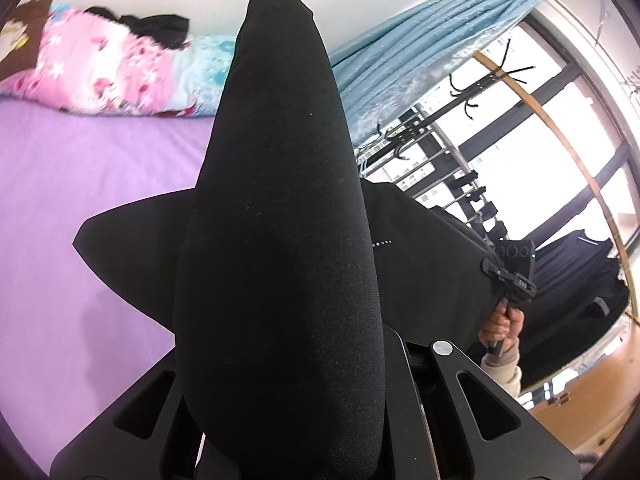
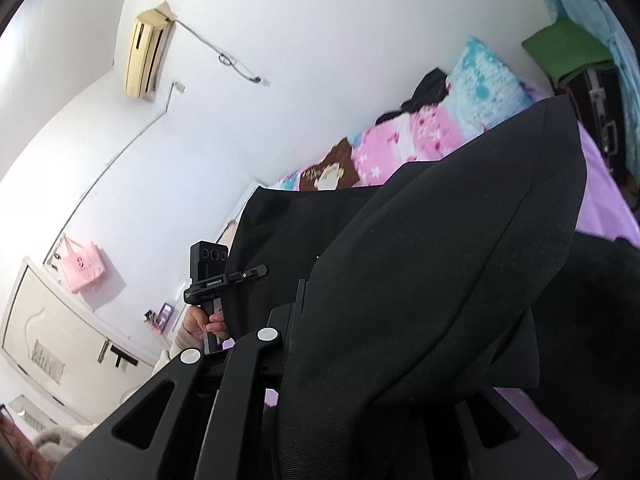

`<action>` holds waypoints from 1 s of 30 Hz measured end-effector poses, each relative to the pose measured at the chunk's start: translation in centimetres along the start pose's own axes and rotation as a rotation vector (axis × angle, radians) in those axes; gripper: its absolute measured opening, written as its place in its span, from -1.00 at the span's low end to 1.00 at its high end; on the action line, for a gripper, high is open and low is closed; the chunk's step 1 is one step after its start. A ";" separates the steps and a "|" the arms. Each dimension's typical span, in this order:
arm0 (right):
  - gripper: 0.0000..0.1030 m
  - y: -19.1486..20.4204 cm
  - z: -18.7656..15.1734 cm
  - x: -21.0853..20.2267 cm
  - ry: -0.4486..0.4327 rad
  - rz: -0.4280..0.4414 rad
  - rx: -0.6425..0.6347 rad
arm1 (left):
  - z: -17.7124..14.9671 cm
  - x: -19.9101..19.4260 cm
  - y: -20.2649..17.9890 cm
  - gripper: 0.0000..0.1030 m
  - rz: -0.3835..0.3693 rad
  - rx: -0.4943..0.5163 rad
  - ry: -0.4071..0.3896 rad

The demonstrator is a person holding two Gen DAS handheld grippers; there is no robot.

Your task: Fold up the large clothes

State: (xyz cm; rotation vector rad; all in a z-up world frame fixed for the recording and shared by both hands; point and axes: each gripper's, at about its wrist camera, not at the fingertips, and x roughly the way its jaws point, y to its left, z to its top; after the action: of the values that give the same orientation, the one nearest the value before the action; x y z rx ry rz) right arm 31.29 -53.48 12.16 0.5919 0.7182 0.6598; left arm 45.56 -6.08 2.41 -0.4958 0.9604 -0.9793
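A large black garment (image 1: 280,240) is held up above the purple bed sheet (image 1: 80,184), stretched between both grippers. In the left wrist view a fold of it lies over my left gripper and hides the fingers; only the black frame (image 1: 460,388) shows. My right gripper (image 1: 491,269), held by a hand, bites the garment's edge on the right. In the right wrist view the black garment (image 2: 420,280) likewise covers my right gripper's fingers. My left gripper (image 2: 258,270) is at the left, shut on the cloth's edge.
A pink and blue flowered quilt (image 1: 104,68) and a dark item lie at the bed's head by the white wall. Blue curtain (image 1: 432,36), a clothes rack (image 1: 472,92) and a window stand right. An air conditioner (image 2: 148,52) and a pink bag (image 2: 82,266) hang on the wall.
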 end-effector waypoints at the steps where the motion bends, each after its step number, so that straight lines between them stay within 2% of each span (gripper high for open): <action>1: -0.82 0.0 0.4 -0.5 -0.006 -0.003 0.000 | 0.9 0.7 -0.7 -0.88 -0.006 0.008 0.001; 10: -0.82 -3.2 4.3 -8.3 -0.105 -0.057 0.009 | 7.0 9.1 -5.8 -0.88 -0.046 0.089 0.055; 15: -0.82 -7.1 3.8 -14.1 -0.174 -0.100 0.035 | 9.0 17.6 -8.1 -0.88 -0.109 0.131 0.107; 19: -0.82 -11.3 2.1 -17.4 -0.204 -0.126 0.078 | 8.7 24.6 -8.2 -0.88 -0.166 0.115 0.154; 24: -0.82 -17.0 -0.4 -21.4 -0.214 -0.187 0.145 | 6.2 33.0 -7.1 -0.88 -0.187 0.080 0.252; 30: -0.81 -21.8 -3.5 -23.0 -0.214 -0.205 0.205 | 4.5 38.7 -5.1 -0.88 -0.197 0.039 0.319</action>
State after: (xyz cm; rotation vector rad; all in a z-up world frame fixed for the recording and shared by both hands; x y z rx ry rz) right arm 22.77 -83.22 4.23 0.7537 0.6394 0.3286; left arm 55.33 -42.35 -8.97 -0.4136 1.1899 -1.2787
